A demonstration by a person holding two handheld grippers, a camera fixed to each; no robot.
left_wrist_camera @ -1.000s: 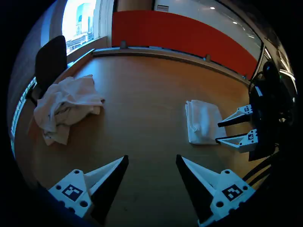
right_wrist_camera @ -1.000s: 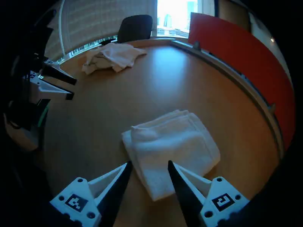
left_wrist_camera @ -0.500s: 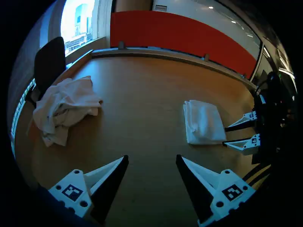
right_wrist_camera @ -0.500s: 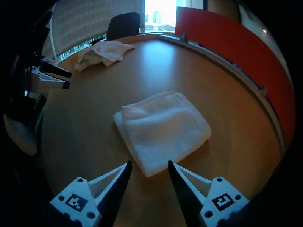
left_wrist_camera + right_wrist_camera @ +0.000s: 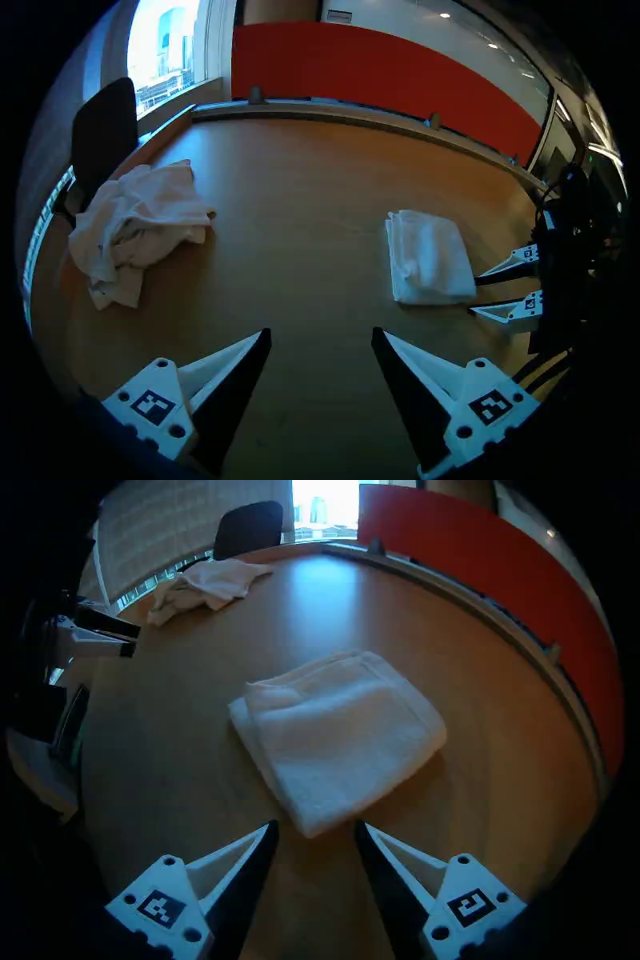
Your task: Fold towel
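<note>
The folded towel [image 5: 340,736] lies flat on the wooden surface [image 5: 160,752] at frame centre, just above the released, empty right hand-held gripper [image 5: 314,826], while the left hand-held gripper [image 5: 320,330], equally spread and empty, sits at lower centre with a crumpled towel [image 5: 136,228] at mid-left.

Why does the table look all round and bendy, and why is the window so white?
Left gripper view: the fisheye lens bows the table edge and the red panel; the window is overexposed. Right gripper view: same bending, the window washes out white and throws a pale sheen on the table near it; the folded towel looks sharp.
</note>
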